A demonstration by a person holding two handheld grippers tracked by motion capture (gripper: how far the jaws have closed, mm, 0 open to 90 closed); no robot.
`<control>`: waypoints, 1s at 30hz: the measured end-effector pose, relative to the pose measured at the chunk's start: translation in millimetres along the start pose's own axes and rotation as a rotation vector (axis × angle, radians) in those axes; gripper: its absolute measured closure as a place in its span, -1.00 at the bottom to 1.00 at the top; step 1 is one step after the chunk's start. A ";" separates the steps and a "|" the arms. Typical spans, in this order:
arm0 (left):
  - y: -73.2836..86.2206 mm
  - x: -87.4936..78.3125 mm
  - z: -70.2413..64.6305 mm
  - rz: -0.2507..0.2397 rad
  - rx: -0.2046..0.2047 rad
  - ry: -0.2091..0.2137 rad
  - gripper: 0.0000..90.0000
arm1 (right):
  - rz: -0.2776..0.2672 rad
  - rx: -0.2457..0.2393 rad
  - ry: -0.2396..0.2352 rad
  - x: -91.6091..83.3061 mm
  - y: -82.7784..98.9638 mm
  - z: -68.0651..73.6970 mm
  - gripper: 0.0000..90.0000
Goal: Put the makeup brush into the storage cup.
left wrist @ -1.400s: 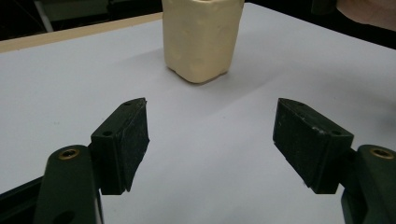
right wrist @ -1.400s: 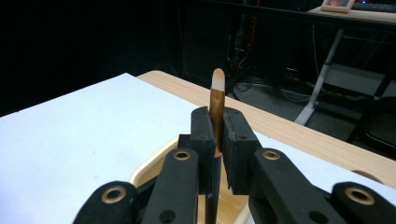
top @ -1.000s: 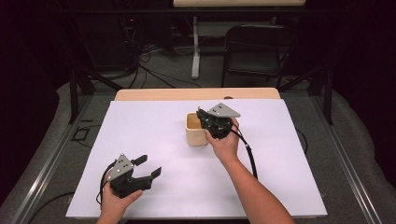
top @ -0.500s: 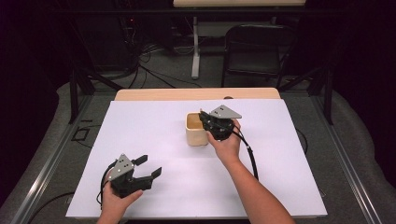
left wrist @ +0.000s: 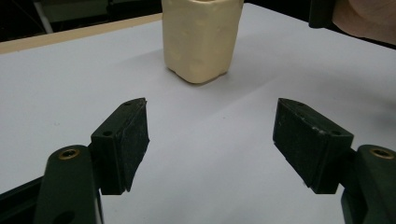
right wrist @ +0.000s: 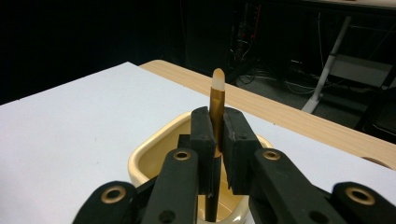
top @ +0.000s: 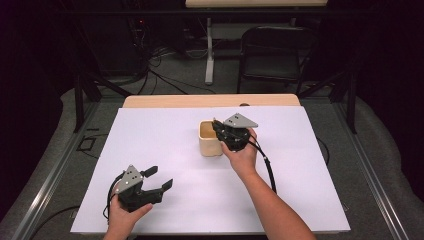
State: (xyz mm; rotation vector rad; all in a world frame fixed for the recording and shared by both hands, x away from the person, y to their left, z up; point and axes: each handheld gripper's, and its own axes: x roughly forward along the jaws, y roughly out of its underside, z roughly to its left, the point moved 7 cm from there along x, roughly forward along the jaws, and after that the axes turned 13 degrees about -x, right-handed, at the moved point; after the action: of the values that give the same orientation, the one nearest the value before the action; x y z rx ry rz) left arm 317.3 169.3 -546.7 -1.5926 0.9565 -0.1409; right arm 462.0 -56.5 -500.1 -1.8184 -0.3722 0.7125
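Observation:
A cream, squarish cup [top: 208, 144] stands near the middle of the white-covered table [top: 150, 135]. My right gripper [top: 218, 129] hovers at the cup's right rim, shut on a thin gold-brown stick with a pale rounded tip [right wrist: 217, 95]. In the right gripper view the pads [right wrist: 201, 135] clamp the stick upright, and its lower end dips into the cup [right wrist: 154, 150]. My left gripper [top: 160, 177] rests at the near left of the table, open with nothing between its jaws. From the left gripper view [left wrist: 212, 135], the cup [left wrist: 201, 39] stands well ahead on bare sheet.
The wooden table edge [top: 210, 101] shows beyond the white sheet. A black folding chair [top: 275, 50] and floor cables lie behind the table. The right hand [left wrist: 369, 18] shows at the top right of the left gripper view.

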 end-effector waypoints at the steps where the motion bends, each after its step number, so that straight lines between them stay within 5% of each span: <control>1: 0.0 0.0 0.0 0.001 0.001 0.000 -0.40 | 0.001 0.000 -0.001 0.0 0.1 0.0 0.86; 30: 0.2 0.5 -0.3 0.002 0.001 0.000 -0.40 | 0.022 -0.010 -0.002 0.1 9.8 1.8 0.86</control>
State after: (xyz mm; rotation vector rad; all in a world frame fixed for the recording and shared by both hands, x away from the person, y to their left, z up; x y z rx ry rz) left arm 317.4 168.8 -547.0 -1.5902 0.9578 -0.1403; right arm 460.1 -58.5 -509.6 -1.8335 -0.3576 0.7292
